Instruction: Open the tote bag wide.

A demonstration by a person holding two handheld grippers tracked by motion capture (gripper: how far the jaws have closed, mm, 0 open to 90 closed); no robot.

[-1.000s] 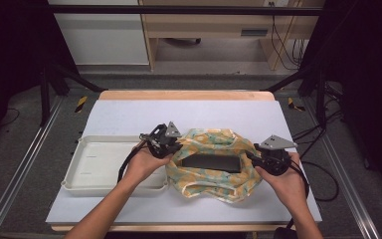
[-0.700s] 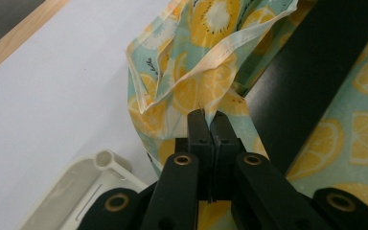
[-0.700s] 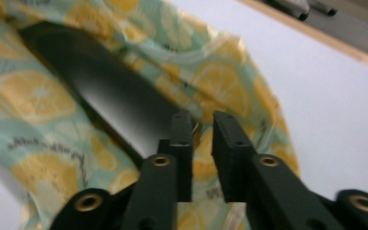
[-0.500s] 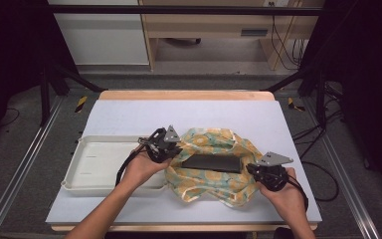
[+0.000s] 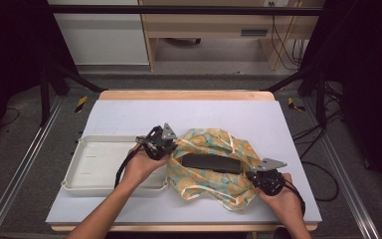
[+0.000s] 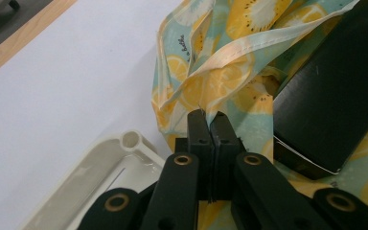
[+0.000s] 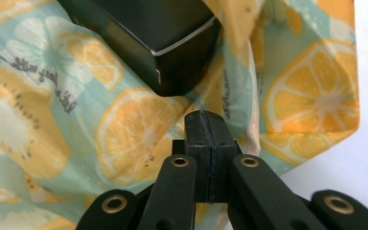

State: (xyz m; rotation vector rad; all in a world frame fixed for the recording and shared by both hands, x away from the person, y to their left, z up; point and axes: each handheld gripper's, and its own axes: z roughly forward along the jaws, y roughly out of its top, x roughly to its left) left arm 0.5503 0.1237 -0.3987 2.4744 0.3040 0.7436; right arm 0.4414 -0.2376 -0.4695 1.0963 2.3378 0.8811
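Pinching cloth point(image 5: 214, 164) edges, left gripper point(image 5: 165, 146), right gripper point(image 5: 254, 176), box point(image 5: 211, 163) between.

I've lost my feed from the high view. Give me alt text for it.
A person's two grippers, left gripper and right gripper, pinch opposite edges of a lemon-print teal and yellow cloth spread on a white table. A flat black rectangular box lies on it, a white plastic tray alongside.

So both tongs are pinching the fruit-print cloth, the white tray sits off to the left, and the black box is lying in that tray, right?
Not quite. The black box lies on the fruit-print cloth, not in the white tray, as the high view shows. The rest holds: the left tongs and right tongs are each shut on the cloth's edge, and the tray sits to the left.
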